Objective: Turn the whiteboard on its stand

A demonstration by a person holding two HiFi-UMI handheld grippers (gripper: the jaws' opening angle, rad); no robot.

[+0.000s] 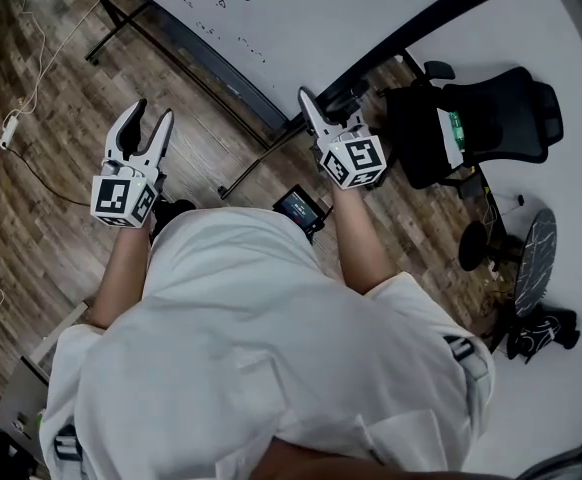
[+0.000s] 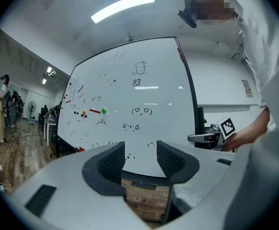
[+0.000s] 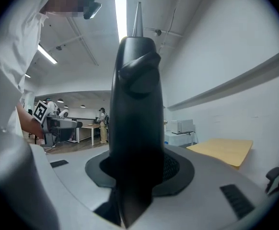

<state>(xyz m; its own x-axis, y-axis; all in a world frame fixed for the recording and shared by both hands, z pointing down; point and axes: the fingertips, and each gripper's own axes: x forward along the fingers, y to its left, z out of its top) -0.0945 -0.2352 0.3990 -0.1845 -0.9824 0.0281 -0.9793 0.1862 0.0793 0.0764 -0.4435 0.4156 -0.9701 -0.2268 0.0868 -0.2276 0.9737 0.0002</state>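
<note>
The whiteboard (image 1: 351, 8) fills the upper middle of the head view, its white face tilted across the frame. In the left gripper view it (image 2: 139, 109) stands upright at centre, covered with small drawings and writing. Its stand legs (image 1: 121, 28) show as black bars at the upper left of the head view, on the wooden floor (image 1: 51, 218).

Our white shirt (image 1: 261, 348) takes up the lower half of the head view. A black office chair (image 1: 481, 118) sits at the right edge, beside the board's right end.

Our right gripper (image 1: 323, 118) is at the board's dark edge, just right of centre. In the right gripper view the black frame post (image 3: 137, 104) rises straight up the middle of the frame, and the right gripper's (image 3: 137, 162) jaws are clamped on it, with the pads against its sides.

Our left gripper (image 1: 151, 118) hangs at the left of the head view, apart from the board. Its (image 2: 140, 152) jaws stand spread with only air between them, and the board lies beyond.

A small screen (image 1: 298, 206) shows at centre, just above our shirt. On the board's left part we see a red bar (image 2: 95, 111), a green magnet (image 2: 103, 110) and an orange magnet (image 2: 84, 112) in a row.
</note>
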